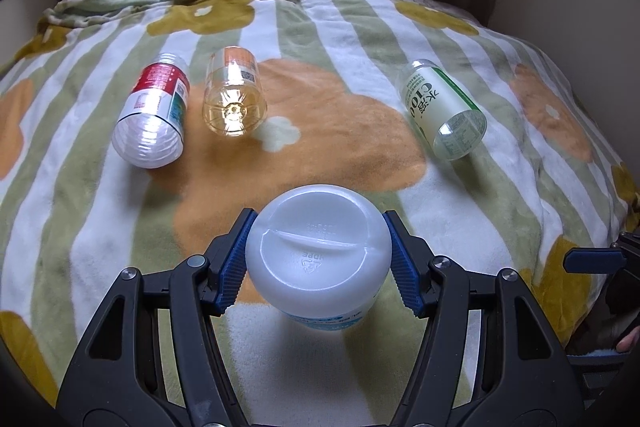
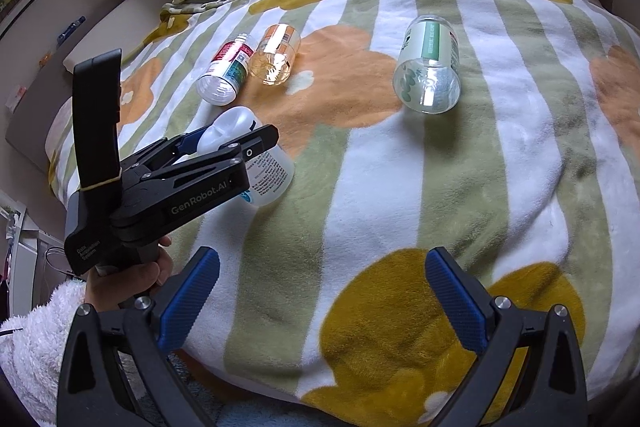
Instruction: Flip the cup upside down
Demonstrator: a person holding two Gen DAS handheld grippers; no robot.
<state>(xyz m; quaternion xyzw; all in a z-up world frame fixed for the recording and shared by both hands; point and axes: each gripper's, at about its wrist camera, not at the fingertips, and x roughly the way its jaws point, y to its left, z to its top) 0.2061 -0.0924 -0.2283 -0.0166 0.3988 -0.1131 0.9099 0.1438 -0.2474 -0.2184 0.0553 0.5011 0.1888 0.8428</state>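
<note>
1. My left gripper (image 1: 319,259) is clamped on the white cup (image 1: 319,247), blue pads against both its sides, its base facing my camera.
2. My right gripper (image 2: 320,301) hangs with its fingers spread wide and nothing between them, over the striped flower blanket (image 2: 460,187).
3. Farther out lie a red-labelled bottle (image 1: 154,113), a clear amber bottle (image 1: 234,99) just beside it, and a green-labelled bottle (image 1: 442,109) well apart.

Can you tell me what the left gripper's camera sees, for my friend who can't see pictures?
The left gripper squeezes a white plastic cup, bottom end toward the camera, over a flowery striped blanket. Farther back, three more containers lie on their sides: a red-labelled one, a clear amber one and a green-labelled one.
</note>
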